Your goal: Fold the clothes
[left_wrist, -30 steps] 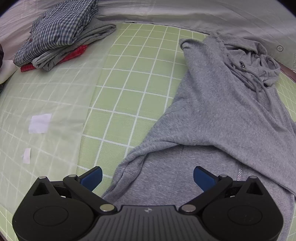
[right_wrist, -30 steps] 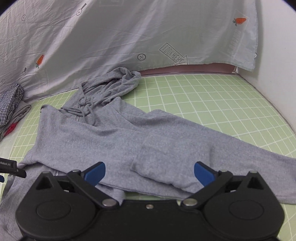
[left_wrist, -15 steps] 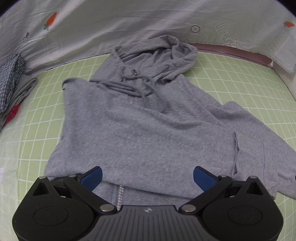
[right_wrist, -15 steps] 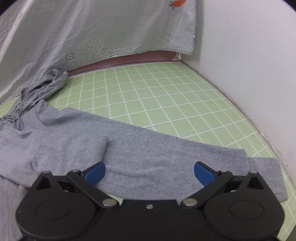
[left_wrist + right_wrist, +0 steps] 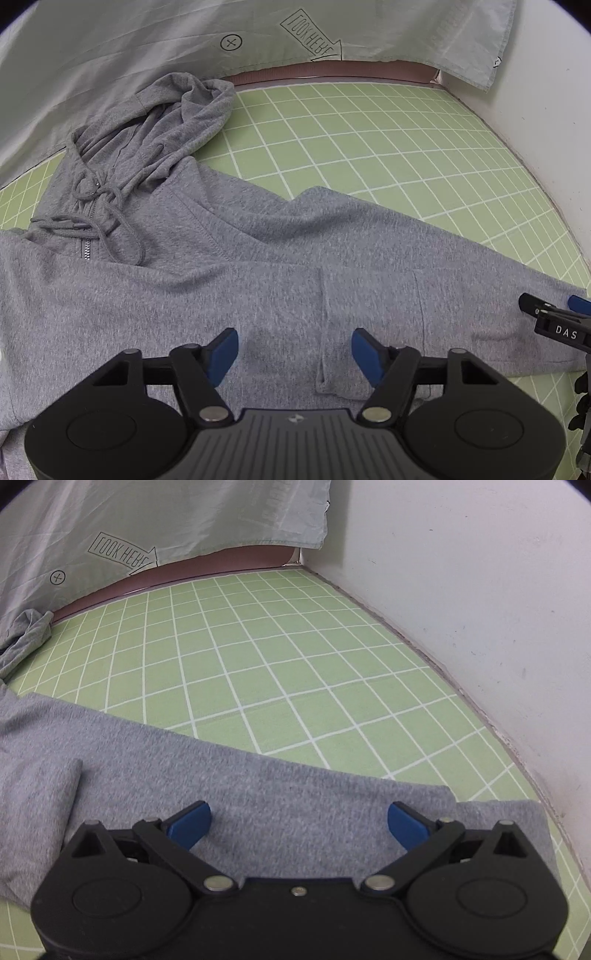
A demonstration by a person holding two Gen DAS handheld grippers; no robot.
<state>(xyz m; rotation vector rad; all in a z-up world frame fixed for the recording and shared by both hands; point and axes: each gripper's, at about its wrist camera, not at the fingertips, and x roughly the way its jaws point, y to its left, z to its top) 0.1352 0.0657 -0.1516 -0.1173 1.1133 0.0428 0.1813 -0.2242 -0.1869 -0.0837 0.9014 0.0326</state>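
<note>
The grey hoodie (image 5: pixel 229 280) is spread on the green mat (image 5: pixel 388 147), directly under both grippers. It is judged soft and limp. The left gripper (image 5: pixel 294 349) is closing over the cloth, nothing pinched yet. The right gripper (image 5: pixel 298 821) is held wide above the sleeve (image 5: pixel 295 794), best taken near the cuff (image 5: pixel 509 823), just right of it.

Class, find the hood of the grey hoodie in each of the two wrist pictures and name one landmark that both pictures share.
Left wrist view: the hood lies bunched at upper left, against the hanging sheet, above the drawstrings.
Right wrist view: only a scrap of the hood shows at the far left edge, below the sheet.
Shared landmark: the "LOOK HERE" arrow print on the sheet.
</note>
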